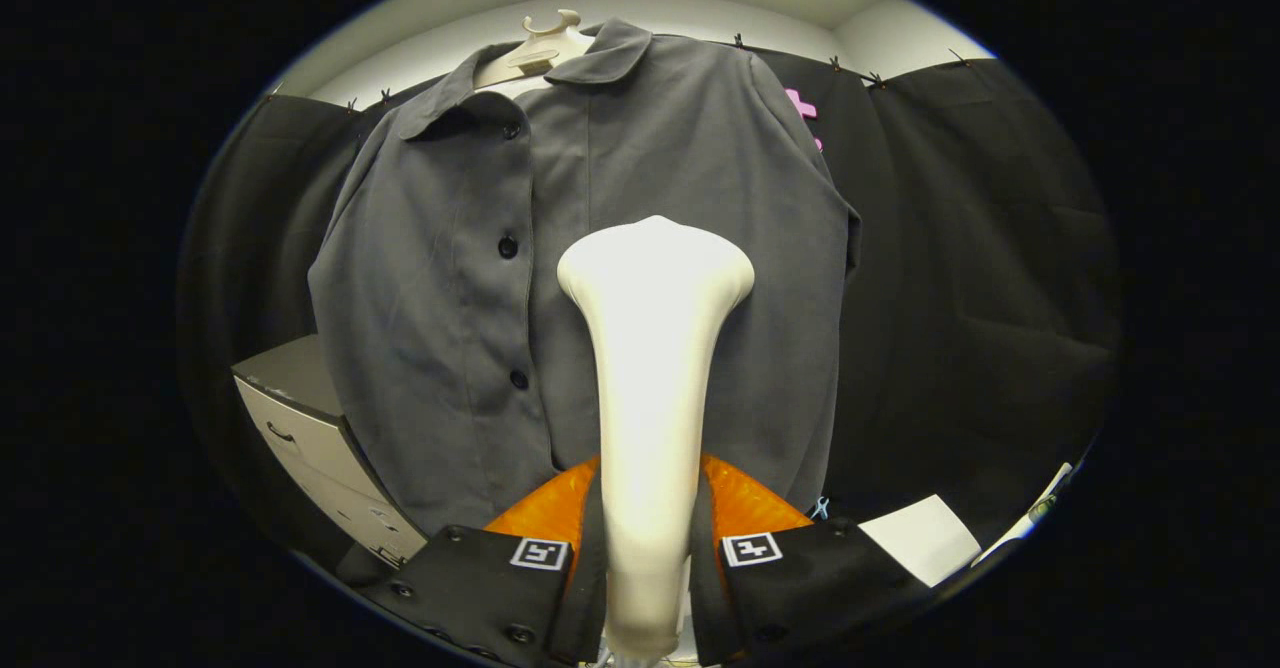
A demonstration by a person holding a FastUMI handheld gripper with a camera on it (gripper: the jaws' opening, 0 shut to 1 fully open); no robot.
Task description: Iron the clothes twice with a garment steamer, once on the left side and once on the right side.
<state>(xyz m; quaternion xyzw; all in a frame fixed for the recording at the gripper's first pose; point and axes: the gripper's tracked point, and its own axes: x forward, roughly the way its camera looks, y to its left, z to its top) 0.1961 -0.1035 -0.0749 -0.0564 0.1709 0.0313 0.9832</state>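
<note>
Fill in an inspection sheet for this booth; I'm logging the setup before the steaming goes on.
Surface: nothing seen.
Job's things: grey shirt hangs buttoned on a hanger; white steamer points up in front of the shirt, its head beside the button line.
Clutter: white sheet low, beyond the right finger.
Gripper: gripper shut on the steamer's handle, a finger at each side.
Cables: nothing seen.
Surroundings: black cloth wall; drawer cabinet beside the shirt's hem.

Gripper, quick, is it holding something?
Gripper: shut on the white steamer, whose head is against the grey shirt.
</note>
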